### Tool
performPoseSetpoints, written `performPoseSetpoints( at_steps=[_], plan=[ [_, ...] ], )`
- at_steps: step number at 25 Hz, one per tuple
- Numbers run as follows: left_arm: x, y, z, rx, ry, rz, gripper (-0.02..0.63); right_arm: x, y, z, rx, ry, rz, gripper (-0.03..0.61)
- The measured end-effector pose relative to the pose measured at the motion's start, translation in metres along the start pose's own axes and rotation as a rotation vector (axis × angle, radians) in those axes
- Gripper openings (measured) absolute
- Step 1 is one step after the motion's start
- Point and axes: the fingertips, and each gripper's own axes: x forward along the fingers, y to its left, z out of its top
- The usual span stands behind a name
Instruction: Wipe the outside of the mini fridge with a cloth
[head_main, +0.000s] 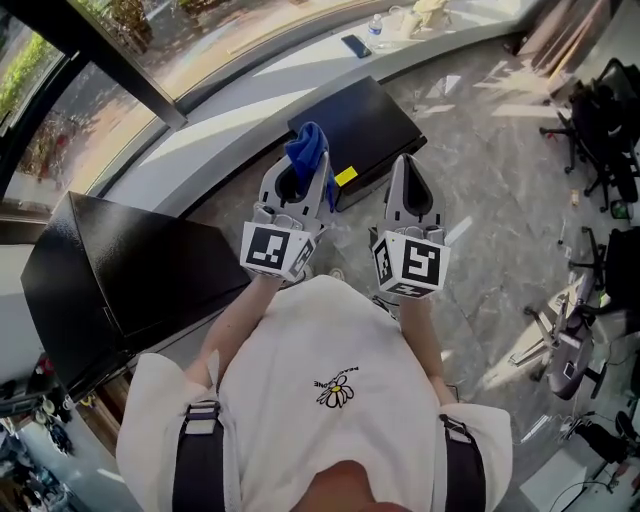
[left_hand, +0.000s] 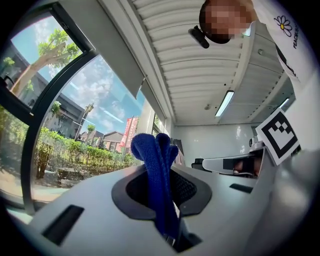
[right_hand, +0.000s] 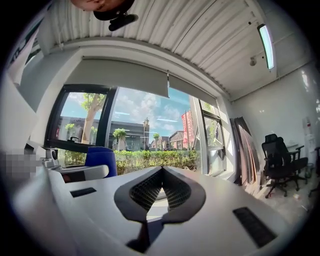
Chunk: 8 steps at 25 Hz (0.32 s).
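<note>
Just beyond my left gripper (head_main: 303, 172), which clamps the blue cloth (head_main: 308, 148), lies the mini fridge (head_main: 378, 120); right gripper (head_main: 410, 168) closed, empty.

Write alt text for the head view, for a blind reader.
From above, a person in a white shirt holds the left hand-held gripper shut on a blue cloth and the right hand-held gripper shut and empty. Ahead, a black boxy unit sits on the grey floor by a curved window ledge; a second black unit stands at left.
</note>
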Motion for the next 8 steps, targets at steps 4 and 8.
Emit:
performPoseSetpoints(
  at_steps=[4, 8],
  plan=[
    [0.0034, 0.0008, 0.0024, 0.018, 0.002, -0.005, 0.057, 0.0037, 0.0011, -0.002, 0.001, 0.003, 0.0, 0.011],
    [0.0041, -0.0016, -0.0019, 0.01, 0.01, -0.006, 0.057, 0.0034, 0.001, -0.0069, -0.008, 0.012, 0.005, 0.011]
  ],
)
